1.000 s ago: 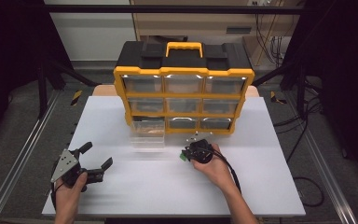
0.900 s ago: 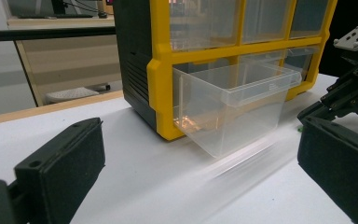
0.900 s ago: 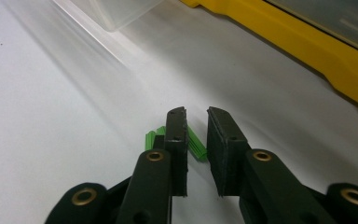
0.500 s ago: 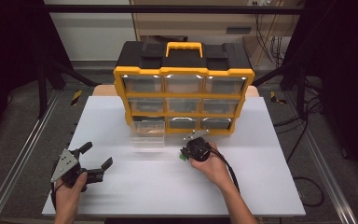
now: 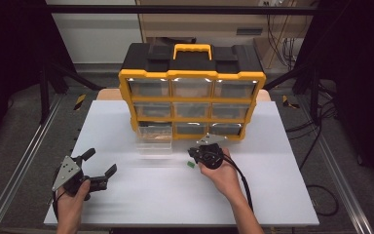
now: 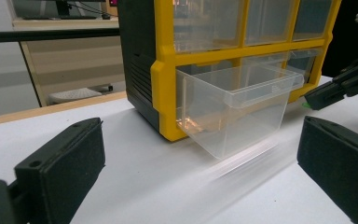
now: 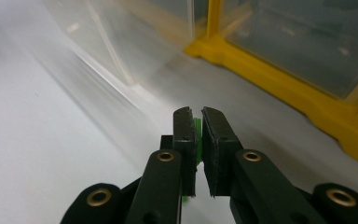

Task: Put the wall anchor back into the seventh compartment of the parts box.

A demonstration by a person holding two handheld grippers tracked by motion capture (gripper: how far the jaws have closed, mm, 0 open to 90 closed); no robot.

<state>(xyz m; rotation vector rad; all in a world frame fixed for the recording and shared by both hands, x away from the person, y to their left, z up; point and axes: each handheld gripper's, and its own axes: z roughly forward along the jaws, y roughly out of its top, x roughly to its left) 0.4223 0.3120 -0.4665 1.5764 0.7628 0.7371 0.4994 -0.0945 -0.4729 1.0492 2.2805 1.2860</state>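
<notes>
While the high view looks down on the white table [image 5: 126, 204], the right gripper [image 5: 195, 160] sits low in front of the yellow organizer [image 5: 192, 78], jaws pinched together on a small green piece [image 5: 191, 165] that pokes out at their tip. A clear drawer [image 5: 154, 139] stands pulled out of the bottom row, just left of and beyond that gripper, likely opened to take the piece. The left gripper [image 5: 99, 169] rests well off to the left, jaws spread, nothing between them; it looks parked out of the way.

From the left gripper view, both wide-apart pads [image 6: 67, 156] frame the clear drawer [image 6: 235, 107] ahead, tilted out of the organizer [image 6: 165, 88] and seemingly empty. The right gripper [image 6: 307, 100] enters at the far right edge with a speck of green at its tip.

Seen along the right gripper [image 7: 198, 121] in its own view, the jaws have just been closing and now clamp the green piece [image 7: 197, 133], held edge-on between the pads. The drawer wall [image 7: 107, 51] lies ahead and to the left, blurred, so the carry should be short.
</notes>
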